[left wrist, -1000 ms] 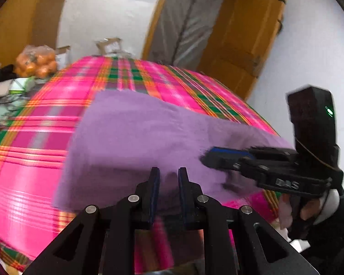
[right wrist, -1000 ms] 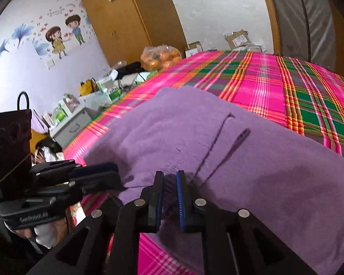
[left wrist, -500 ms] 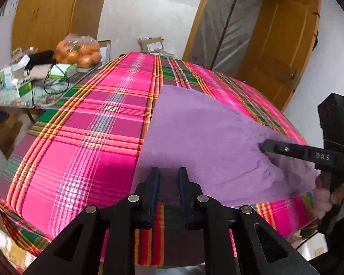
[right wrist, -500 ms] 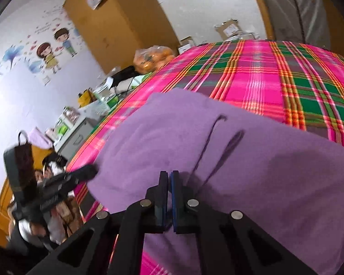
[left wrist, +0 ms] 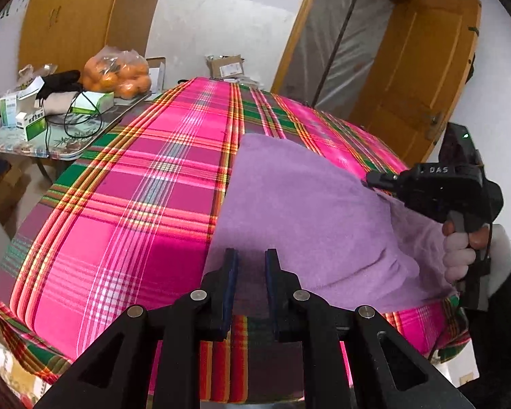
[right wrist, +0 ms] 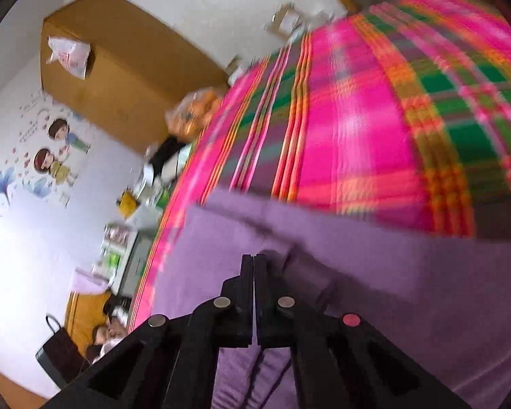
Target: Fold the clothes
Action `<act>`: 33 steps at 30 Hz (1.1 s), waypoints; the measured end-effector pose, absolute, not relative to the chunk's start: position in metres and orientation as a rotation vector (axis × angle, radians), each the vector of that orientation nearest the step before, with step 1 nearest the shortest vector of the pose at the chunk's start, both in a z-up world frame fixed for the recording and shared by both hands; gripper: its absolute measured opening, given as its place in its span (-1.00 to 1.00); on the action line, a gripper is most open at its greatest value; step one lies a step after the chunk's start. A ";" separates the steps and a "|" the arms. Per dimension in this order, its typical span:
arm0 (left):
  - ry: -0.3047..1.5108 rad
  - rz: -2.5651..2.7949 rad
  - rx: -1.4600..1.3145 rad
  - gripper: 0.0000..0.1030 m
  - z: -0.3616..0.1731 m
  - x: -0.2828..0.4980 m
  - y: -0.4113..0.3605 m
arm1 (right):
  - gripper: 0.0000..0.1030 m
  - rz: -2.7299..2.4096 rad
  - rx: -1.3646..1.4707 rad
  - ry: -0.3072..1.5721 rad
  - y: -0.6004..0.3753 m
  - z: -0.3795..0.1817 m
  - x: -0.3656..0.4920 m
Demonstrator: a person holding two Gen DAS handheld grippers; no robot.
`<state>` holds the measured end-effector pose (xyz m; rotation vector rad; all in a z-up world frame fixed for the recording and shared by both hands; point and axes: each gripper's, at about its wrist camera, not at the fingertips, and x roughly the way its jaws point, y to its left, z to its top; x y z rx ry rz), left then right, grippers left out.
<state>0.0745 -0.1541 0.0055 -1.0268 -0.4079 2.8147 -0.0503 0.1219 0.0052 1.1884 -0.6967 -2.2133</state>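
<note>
Both grippers meet the purple garment (left wrist: pixel 299 211): right jaws clamp a raised fold, left jaws narrow, apart at its near edge.

The soft, matt purple fleece garment (left wrist: pixel 299 211) lay on a smooth, slightly sheeny pink plaid woven bedsheet (left wrist: pixel 146 197). The matt black plastic left gripper (left wrist: pixel 250 272) carried bright metal pins. The varnished wooden door (left wrist: pixel 422 68) looked glossy.
</note>
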 end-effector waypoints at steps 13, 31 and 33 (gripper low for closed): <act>-0.375 2.782 -1.034 -0.70 0.006 0.067 -0.147 | -0.91 -2.276 1.217 -0.702 0.117 -0.001 -0.074; -0.223 2.612 -1.006 -0.70 0.005 0.085 -0.083 | -0.91 -2.094 1.068 -0.330 0.086 0.006 0.044; -0.220 2.610 -1.025 -0.70 0.002 0.083 -0.081 | -1.00 -2.088 1.119 -0.340 0.086 -0.004 0.039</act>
